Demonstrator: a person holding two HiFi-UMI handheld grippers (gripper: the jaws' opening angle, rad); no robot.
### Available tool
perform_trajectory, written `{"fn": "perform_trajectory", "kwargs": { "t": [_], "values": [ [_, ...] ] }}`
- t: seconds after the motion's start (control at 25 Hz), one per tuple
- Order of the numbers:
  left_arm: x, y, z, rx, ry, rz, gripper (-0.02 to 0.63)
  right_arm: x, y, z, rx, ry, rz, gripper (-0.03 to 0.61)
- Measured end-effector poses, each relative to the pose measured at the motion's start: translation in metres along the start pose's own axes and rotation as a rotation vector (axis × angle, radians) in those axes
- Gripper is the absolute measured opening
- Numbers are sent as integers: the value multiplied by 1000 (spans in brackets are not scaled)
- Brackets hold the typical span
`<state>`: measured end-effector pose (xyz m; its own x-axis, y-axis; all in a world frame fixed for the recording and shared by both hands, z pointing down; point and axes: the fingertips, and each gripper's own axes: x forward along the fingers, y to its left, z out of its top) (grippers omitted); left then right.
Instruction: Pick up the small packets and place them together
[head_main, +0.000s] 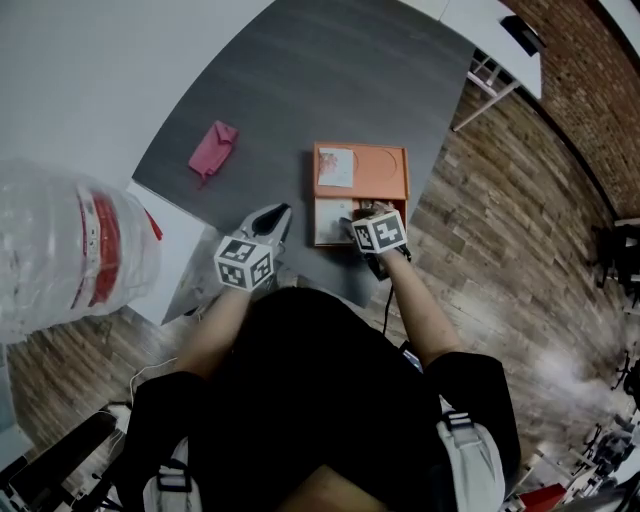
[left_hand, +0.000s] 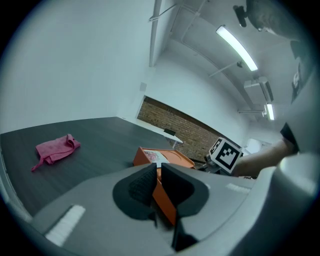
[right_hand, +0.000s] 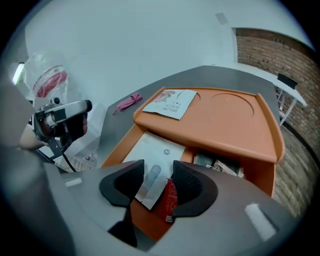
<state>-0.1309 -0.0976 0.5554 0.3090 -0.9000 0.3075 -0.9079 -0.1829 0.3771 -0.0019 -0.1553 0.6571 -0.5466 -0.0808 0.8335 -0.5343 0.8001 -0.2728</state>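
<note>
An orange box (head_main: 320, 222) lies open on the dark table, and its lid (head_main: 375, 172) carries a printed packet (head_main: 336, 167). Over the box, my right gripper (right_hand: 157, 180) stands open. A silver packet (right_hand: 150, 181) and a red packet (right_hand: 170, 197) lie between its jaws, and the pads do not press on them. More small packets (right_hand: 220, 165) show under the lid's (right_hand: 220, 122) edge, beside a white card (right_hand: 152, 147). My left gripper (left_hand: 159, 172) is shut on the box's orange side wall (left_hand: 167, 200), at the box's left in the head view (head_main: 283, 215).
A pink cloth (head_main: 212, 148) lies on the table (head_main: 330, 80) to the far left of the box. A clear plastic bag (head_main: 70, 250) with red print stands on a white surface at the left. The table's front edge runs just under the box, with wooden floor (head_main: 500, 230) beyond.
</note>
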Motion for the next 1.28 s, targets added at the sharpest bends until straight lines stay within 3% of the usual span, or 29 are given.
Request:
{"fn": "perform_trajectory", "kwargs": {
  "t": [0.24,0.44,0.76,1.28],
  "values": [
    [-10,13,-6,-21,11,24,28,14,-6,-8,42,97,-25,244],
    [-7,16,-7,-25,20,18,29,22,-7,-14,10,149,-77,285],
    [-7,21,-14,-43,38,10,28,21,-4,-16,-40,146,-106,276],
    [0,27,-22,-61,66,-14,28,19,-1,-19,-90,149,-139,193]
  ]
}}
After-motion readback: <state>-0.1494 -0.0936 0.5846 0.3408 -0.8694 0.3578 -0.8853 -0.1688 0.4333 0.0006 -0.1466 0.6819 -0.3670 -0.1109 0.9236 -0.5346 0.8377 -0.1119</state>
